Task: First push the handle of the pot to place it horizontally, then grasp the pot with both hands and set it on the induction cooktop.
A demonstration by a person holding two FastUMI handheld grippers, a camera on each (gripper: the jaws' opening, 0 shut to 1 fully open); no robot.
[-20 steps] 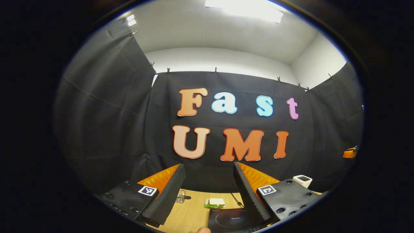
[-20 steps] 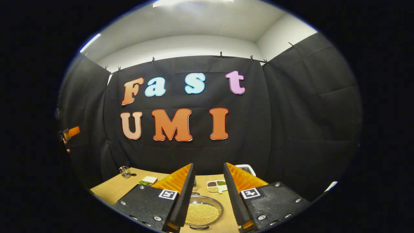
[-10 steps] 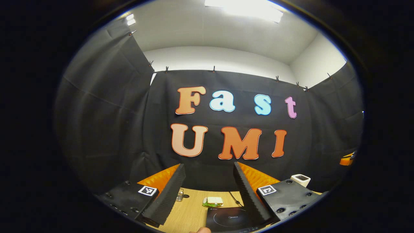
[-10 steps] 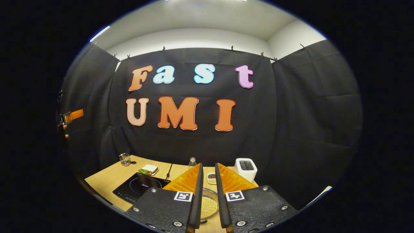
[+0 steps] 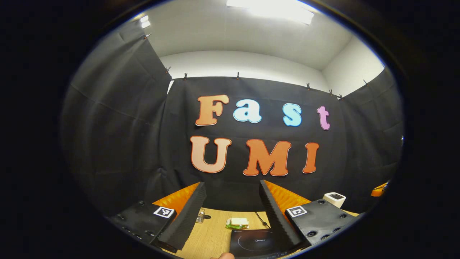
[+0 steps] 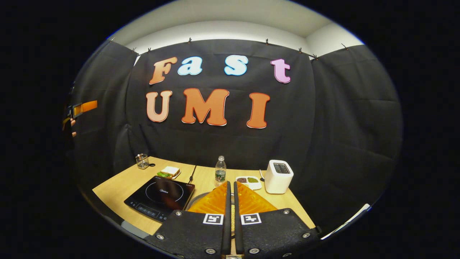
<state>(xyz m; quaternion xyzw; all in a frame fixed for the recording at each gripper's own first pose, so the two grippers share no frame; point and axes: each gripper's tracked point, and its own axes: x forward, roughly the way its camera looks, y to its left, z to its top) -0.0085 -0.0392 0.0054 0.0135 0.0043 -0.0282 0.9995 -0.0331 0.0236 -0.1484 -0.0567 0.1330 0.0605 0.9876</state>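
On the wooden table (image 6: 118, 183) nothing is done yet: my right gripper (image 6: 230, 201), fingers nearly together and empty, hangs over the pot (image 6: 196, 200) at lower centre, the cooktop (image 6: 160, 197) lies bare lower left, and my left gripper (image 5: 230, 201) gapes wide.

Over the last second the right gripper (image 6: 230, 201) has drawn its two fingers together, from a wide gap to a thin slit with nothing pressed between them. Its view has tipped down, so the light wooden table (image 6: 118, 187) shows far more: the flat black induction cooktop (image 6: 160, 198), a clear plastic water bottle (image 6: 220, 170) and a white box-shaped toaster (image 6: 278, 176) have come into sight. The round metal pot of yellow grains (image 6: 197, 198), formerly plain between the fingers, is now mostly hidden behind them. The left gripper view has tilted slightly downward.
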